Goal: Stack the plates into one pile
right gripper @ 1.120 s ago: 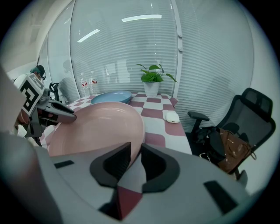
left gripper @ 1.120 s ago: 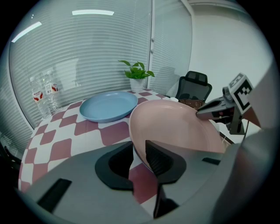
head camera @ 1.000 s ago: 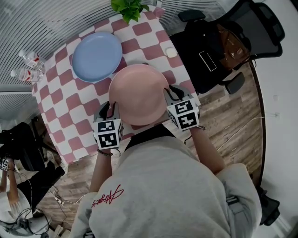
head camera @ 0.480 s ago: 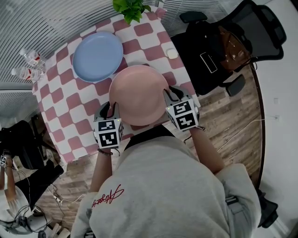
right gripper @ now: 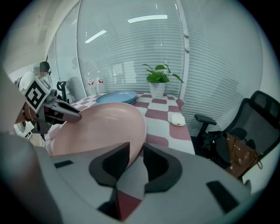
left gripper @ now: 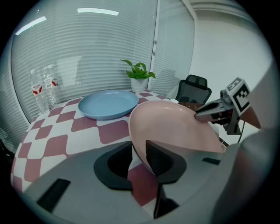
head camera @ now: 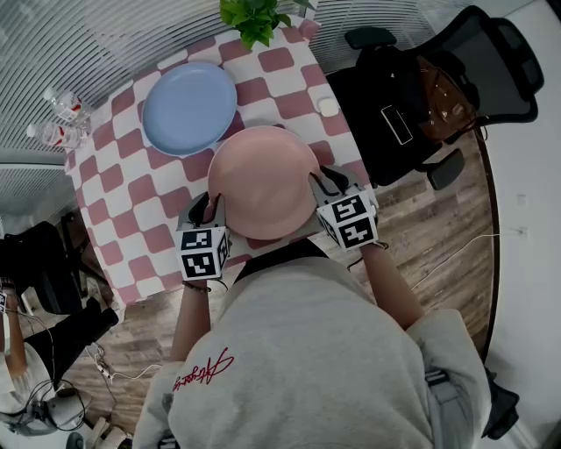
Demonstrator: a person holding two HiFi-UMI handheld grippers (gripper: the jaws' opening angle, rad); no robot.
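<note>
A pink plate [head camera: 263,180] hangs above the near part of the checkered table [head camera: 131,219], held by its rim from both sides. My left gripper [head camera: 210,203] grips its left edge, and the rim sits clamped between the jaws in the left gripper view [left gripper: 138,157]. My right gripper [head camera: 320,180] holds the opposite edge; its jaws are opening, with the rim still between them [right gripper: 136,162]. A blue plate [head camera: 188,107] lies flat on the table farther back and to the left, apart from the pink one.
A potted plant [head camera: 254,13] stands at the table's far edge, and two water bottles [head camera: 57,123] stand at the far left. A small white case [head camera: 328,106] lies near the right edge. An office chair with a black bag [head camera: 421,88] stands right of the table.
The pink plate stays held between both grippers. The whole view has shifted slightly; the plate shows no clear movement relative to the table.
</note>
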